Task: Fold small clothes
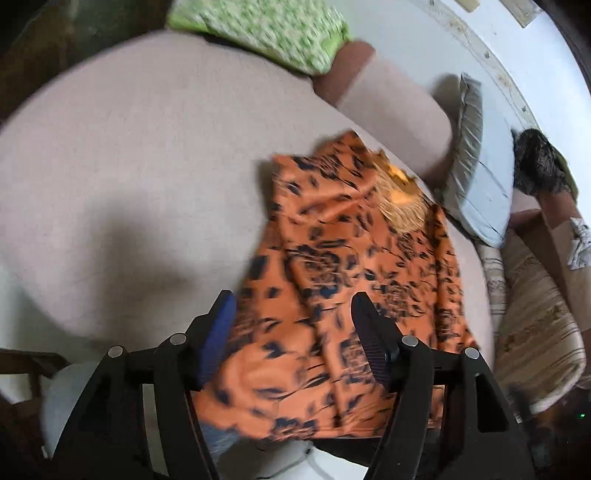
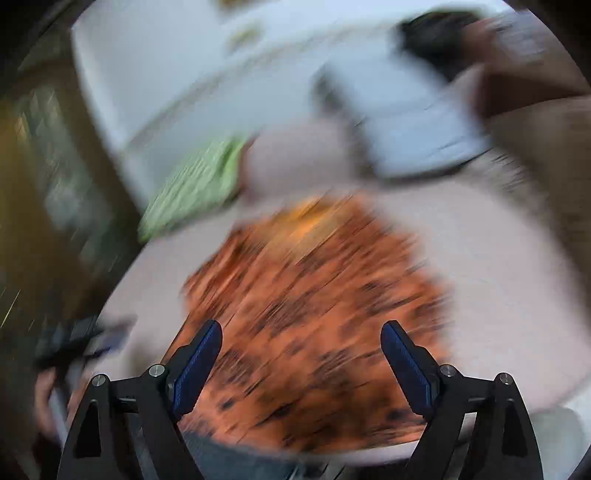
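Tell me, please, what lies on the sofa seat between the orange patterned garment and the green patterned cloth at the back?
Nothing: only bare beige seat cushion separates the orange garment from the green cloth, as the left wrist view shows.

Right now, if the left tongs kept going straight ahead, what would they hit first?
Most likely the orange patterned garment, lying on the beige cushion just beyond the open left tongs; exact depth is unclear.

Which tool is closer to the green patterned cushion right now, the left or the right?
Hard to call. The left tool and the right tool both hover open over the orange garment, with the green cushion well beyond it. Neither is clearly nearer.
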`<action>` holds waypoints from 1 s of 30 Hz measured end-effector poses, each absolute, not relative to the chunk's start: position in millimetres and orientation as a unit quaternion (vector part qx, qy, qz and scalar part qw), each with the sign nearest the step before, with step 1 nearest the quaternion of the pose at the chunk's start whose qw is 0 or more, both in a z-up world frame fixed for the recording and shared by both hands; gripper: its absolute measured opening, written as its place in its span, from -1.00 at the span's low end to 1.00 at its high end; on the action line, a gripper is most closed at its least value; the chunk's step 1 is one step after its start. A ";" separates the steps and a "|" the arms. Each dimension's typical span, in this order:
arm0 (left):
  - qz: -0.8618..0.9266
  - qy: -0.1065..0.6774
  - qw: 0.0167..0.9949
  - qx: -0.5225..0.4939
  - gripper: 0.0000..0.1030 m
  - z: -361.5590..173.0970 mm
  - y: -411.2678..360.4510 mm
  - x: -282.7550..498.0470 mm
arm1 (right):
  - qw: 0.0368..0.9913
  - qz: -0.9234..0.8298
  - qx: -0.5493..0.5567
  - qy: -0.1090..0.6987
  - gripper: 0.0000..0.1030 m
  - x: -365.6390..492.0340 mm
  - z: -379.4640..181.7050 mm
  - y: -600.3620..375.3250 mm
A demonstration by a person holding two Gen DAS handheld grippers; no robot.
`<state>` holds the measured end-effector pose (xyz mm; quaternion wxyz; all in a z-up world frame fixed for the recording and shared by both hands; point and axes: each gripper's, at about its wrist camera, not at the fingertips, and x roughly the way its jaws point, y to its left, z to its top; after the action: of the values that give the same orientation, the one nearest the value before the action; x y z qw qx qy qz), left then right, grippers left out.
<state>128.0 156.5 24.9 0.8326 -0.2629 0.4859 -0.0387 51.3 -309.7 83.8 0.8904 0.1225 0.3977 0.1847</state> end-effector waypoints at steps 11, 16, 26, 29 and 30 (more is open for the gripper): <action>-0.069 0.508 0.789 -0.340 0.24 -45.1 152.4 169.6 | 0.801 0.193 0.080 0.561 -0.23 101.4 -37.5 -237.8; -0.080 0.522 0.776 -0.344 0.24 -53.7 148.0 175.0 | 0.810 0.184 0.011 0.556 -0.92 92.5 -32.8 -217.8; -0.076 0.529 0.779 -0.328 0.24 -56.4 144.3 174.8 | 0.799 0.182 0.048 0.571 -0.92 55.2 -42.7 -243.3; -0.068 0.527 0.787 -0.314 0.24 -54.4 142.6 171.6 | 0.809 0.188 0.061 0.554 -0.92 54.6 -35.9 -243.7; -0.068 0.525 0.787 -0.317 0.24 -54.0 143.9 171.1 | 0.816 0.179 0.045 0.547 -0.92 53.0 -32.0 -244.0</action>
<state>171.1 143.9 -54.0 0.7868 -0.3170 0.5252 -0.0679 53.0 -244.0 -32.0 0.8164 0.0446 0.5473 0.1790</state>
